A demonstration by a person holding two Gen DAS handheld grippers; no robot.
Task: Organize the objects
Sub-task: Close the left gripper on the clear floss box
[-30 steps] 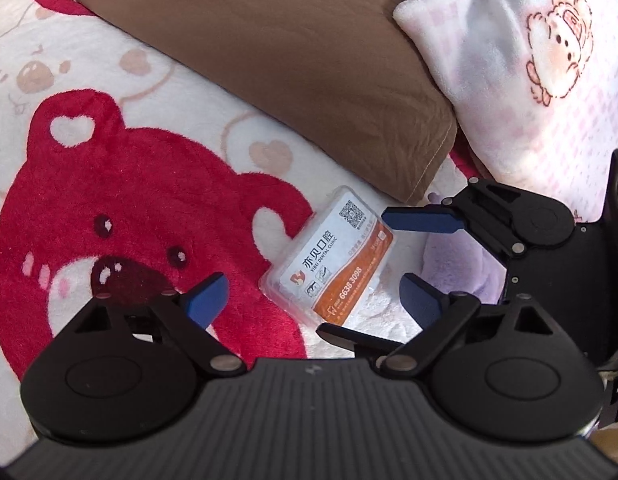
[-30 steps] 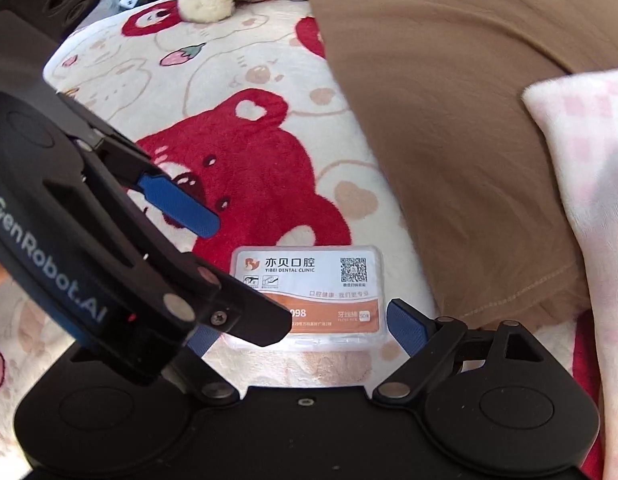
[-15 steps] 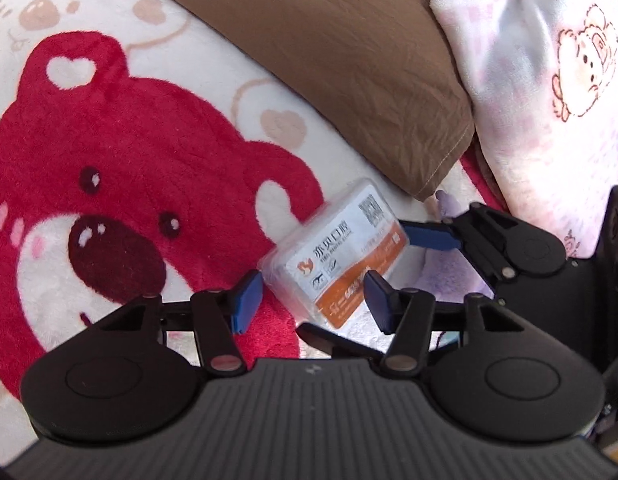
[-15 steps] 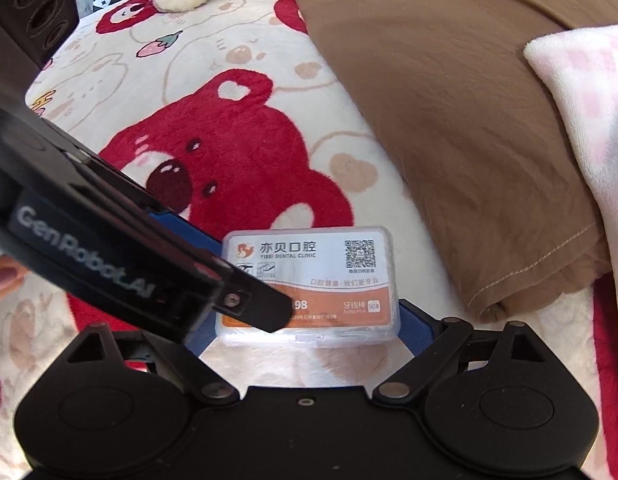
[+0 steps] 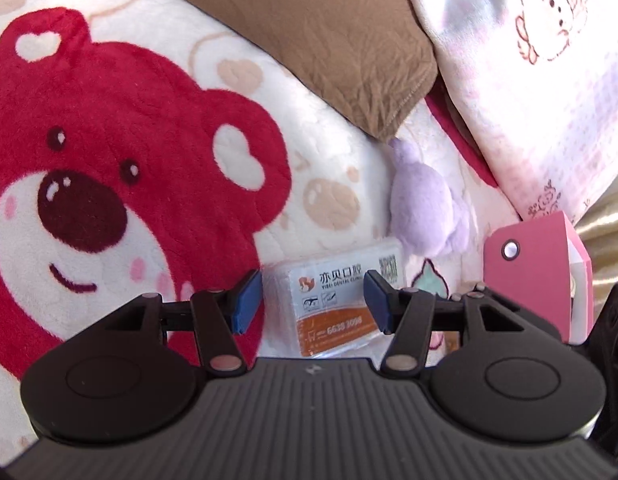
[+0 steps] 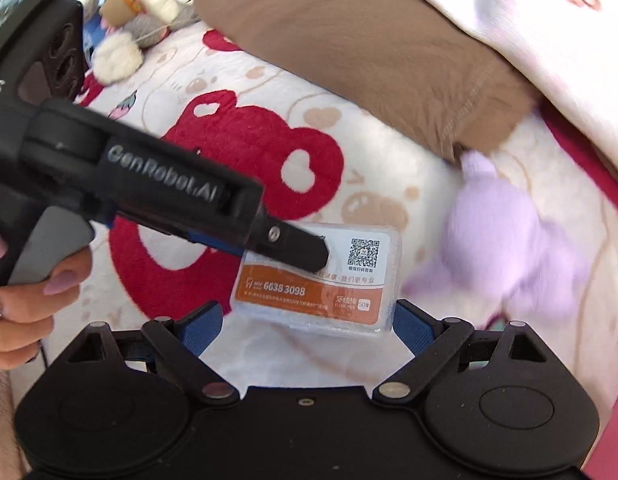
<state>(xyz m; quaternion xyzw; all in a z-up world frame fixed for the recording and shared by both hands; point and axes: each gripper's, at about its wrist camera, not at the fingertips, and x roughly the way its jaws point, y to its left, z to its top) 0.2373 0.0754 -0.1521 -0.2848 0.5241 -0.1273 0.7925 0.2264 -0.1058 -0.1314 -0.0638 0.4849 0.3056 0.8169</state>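
The floss box [image 5: 341, 304] sits on the bear blanket [image 5: 121, 152], near edge of the scene, just left of the purple plush [image 5: 425, 208] and below the corner of the brown pillow [image 5: 329, 40]. The left gripper [image 5: 313, 300] looks clamped on it across its short width, pads on either side of the clear case, and from the right wrist view its finger lies right over the label. The right gripper [image 6: 309, 320] is wide apart with the box between its pads but not touching them (so it's holding nothing). Stuff that could go sideways, as I see it: the case is slick hard plastic and the grab looks off toward one end, so it could pivot or squirt out when lifted. If the right one closes now, you'd get two claws fighting over one little box, and the fingers are already crossing. The blanket is soft, so pressing down just buries the box. The plush is near enough to get dragged along, and the pink card box [image 5: 537, 276] at far right is also in the swing path.
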